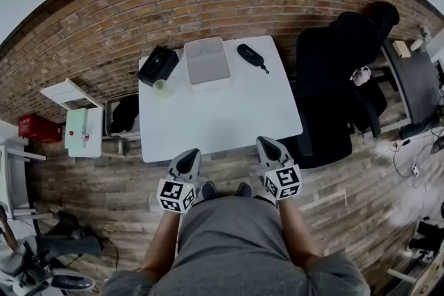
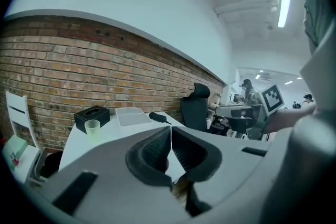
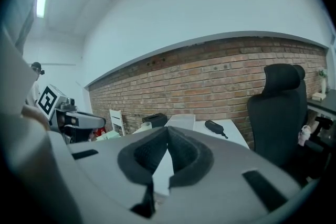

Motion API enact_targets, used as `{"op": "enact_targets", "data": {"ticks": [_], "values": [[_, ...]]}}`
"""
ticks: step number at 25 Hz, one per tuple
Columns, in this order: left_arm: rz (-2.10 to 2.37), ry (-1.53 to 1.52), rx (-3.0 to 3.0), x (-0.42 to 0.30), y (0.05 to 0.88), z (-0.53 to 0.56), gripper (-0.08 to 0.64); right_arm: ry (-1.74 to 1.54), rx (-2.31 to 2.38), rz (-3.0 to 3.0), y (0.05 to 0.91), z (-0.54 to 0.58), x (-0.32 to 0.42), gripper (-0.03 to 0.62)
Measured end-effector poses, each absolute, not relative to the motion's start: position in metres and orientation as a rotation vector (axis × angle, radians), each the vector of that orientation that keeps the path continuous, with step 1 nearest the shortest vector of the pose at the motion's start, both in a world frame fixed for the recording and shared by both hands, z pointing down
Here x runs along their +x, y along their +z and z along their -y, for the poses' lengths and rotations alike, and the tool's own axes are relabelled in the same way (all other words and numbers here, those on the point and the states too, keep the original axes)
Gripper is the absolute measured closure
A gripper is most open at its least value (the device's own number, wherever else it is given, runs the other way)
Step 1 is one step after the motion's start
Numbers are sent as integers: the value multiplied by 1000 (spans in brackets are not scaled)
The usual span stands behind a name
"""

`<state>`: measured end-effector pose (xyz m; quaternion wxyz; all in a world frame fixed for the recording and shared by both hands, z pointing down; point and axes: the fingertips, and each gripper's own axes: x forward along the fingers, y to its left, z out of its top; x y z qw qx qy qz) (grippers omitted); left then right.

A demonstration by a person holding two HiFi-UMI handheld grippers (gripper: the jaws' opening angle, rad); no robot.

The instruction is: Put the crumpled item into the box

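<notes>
Counted on the white square table (image 1: 215, 118): four things, all along its far side by the brick wall.
- At the table's far left corner, one black tissue box (image 1: 158, 65).
- Just in front of that, toward the table's middle, one pale green translucent cup (image 1: 162, 87), upright.
- At the middle of the far edge, one pale grey shallow rectangular box (image 1: 207, 62), long side pointing away from the near edge.
- Toward the far right corner, one black oblong object with a thin tail (image 1: 251, 56), lying flat, apart from the box.

Crumpled item: not identifiable with certainty among these.

Counted off the table:
- One black high-backed office chair (image 1: 333, 80), close against the table's right edge.
- One white chair (image 1: 66, 92) and one red crate (image 1: 36, 128), well off to the table's left.

Two grippers, one per hand, both tips at the table's near edge: left hand-held gripper (image 1: 188, 157) on the left half, right hand-held gripper (image 1: 267, 145) on the right half. Jaws of each closed, pads pressed together, nothing between them.

Bare table top from the near edge up to the row of things, across the full width. Floor showing along the near edge.
</notes>
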<state>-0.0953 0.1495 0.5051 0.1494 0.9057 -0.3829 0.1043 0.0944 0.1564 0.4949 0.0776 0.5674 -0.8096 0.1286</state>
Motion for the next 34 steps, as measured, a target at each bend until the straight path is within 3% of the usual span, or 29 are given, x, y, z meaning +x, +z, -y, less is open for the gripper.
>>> {"op": "enact_targets", "data": {"ticks": [16, 34], "values": [[1108, 335, 2607, -104, 509, -138, 555, 232, 1479, 2309, 501, -158, 64, 591], [1226, 303, 2521, -118, 501, -136, 555, 328, 1505, 2314, 503, -164, 66, 591]]}}
